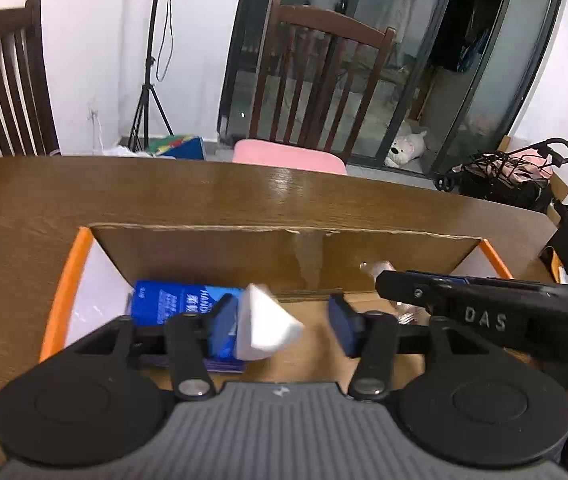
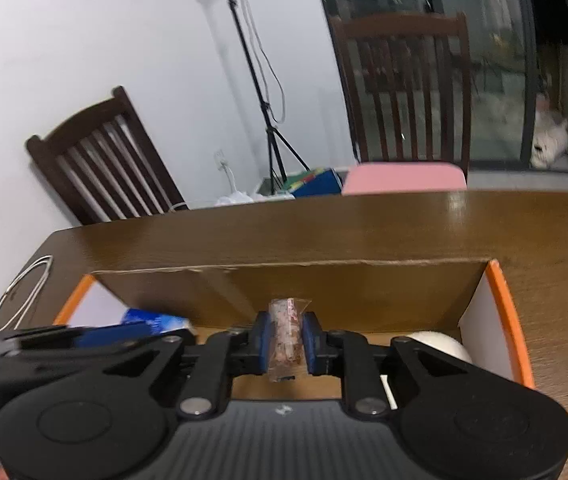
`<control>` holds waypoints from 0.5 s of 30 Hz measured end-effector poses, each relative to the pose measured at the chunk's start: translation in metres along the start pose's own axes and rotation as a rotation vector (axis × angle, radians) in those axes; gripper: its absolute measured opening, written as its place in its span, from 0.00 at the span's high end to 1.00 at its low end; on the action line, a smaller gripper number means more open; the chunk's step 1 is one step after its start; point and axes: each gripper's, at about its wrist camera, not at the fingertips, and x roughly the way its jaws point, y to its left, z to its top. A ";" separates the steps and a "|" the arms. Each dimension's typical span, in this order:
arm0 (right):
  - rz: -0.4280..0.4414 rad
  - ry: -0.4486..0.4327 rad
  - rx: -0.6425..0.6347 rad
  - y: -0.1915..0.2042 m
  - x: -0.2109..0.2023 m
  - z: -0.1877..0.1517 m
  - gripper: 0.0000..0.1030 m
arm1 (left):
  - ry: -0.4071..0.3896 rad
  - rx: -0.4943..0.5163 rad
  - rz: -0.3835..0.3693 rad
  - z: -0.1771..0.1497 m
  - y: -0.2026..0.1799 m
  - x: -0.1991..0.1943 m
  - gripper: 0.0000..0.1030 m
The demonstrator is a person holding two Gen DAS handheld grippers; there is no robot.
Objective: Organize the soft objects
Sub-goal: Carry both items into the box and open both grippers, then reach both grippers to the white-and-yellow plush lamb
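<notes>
Blue-padded fingers (image 1: 224, 322) of the left gripper (image 1: 282, 320) stand apart above a cardboard box (image 1: 212, 246) on a wooden table (image 1: 164, 188). A white, wedge-shaped soft piece (image 1: 266, 330) sits just beside the left pad; the right pad is clear of it, so nothing is clamped. The piece looks blurred, and I cannot tell whether it touches the left pad.

Inside the box, at its left end, lies a blue packet (image 1: 168, 300) with white lettering. The box has orange edges and white inner side walls.

Over the middle of the box, the right gripper (image 2: 287, 340) holds a small clear-wrapped pinkish packet (image 2: 284, 336) upright between its two blue pads, both pads against the packet's sides. At the box's right end, a round white object (image 2: 438, 344) shows partly behind that gripper.

Beyond the box, a dark wooden chair (image 1: 324, 80) with a pink seat cushion (image 1: 288, 156) stands at the table's far edge, and another dark chair (image 1: 4, 80) stands to its left. A black stand (image 1: 150, 80) rises between the chairs against the white wall. A white cable (image 2: 24, 292) lies on the table left of the box. A white plush toy (image 1: 406, 146) lies on the floor behind the cushioned chair.
</notes>
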 end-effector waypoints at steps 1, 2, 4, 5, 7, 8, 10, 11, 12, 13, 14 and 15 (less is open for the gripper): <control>-0.002 0.008 0.016 -0.002 0.002 0.000 0.68 | -0.009 -0.004 -0.007 0.000 0.003 -0.004 0.36; 0.000 0.004 0.021 -0.006 0.000 0.000 0.60 | -0.018 -0.007 -0.013 0.000 0.005 -0.008 0.34; 0.006 -0.033 0.007 -0.006 -0.010 0.001 0.59 | -0.039 -0.007 -0.001 0.001 0.010 -0.018 0.33; 0.003 -0.044 -0.004 -0.005 -0.016 0.000 0.59 | -0.053 -0.006 0.006 0.001 0.011 -0.026 0.32; 0.008 -0.073 -0.021 -0.003 -0.034 -0.001 0.58 | -0.076 -0.008 0.024 0.000 0.012 -0.046 0.29; 0.011 -0.089 -0.031 0.000 -0.046 -0.002 0.58 | -0.092 -0.003 0.027 -0.003 0.012 -0.061 0.27; 0.016 -0.133 -0.064 0.002 -0.073 -0.006 0.54 | -0.124 0.020 0.033 -0.012 0.012 -0.087 0.25; 0.019 -0.156 -0.084 0.003 -0.088 -0.010 0.47 | -0.150 0.036 0.037 -0.018 0.012 -0.103 0.23; 0.022 -0.183 -0.109 0.004 -0.105 -0.015 0.43 | -0.182 0.048 0.043 -0.027 0.011 -0.123 0.21; 0.024 -0.222 -0.133 0.004 -0.125 -0.024 0.37 | -0.205 0.057 0.046 -0.036 0.010 -0.139 0.18; 0.021 -0.255 -0.152 0.004 -0.142 -0.034 0.34 | -0.221 0.068 0.045 -0.042 0.008 -0.152 0.16; 0.020 -0.271 -0.173 0.003 -0.156 -0.043 0.33 | -0.243 0.078 0.045 -0.051 0.007 -0.168 0.15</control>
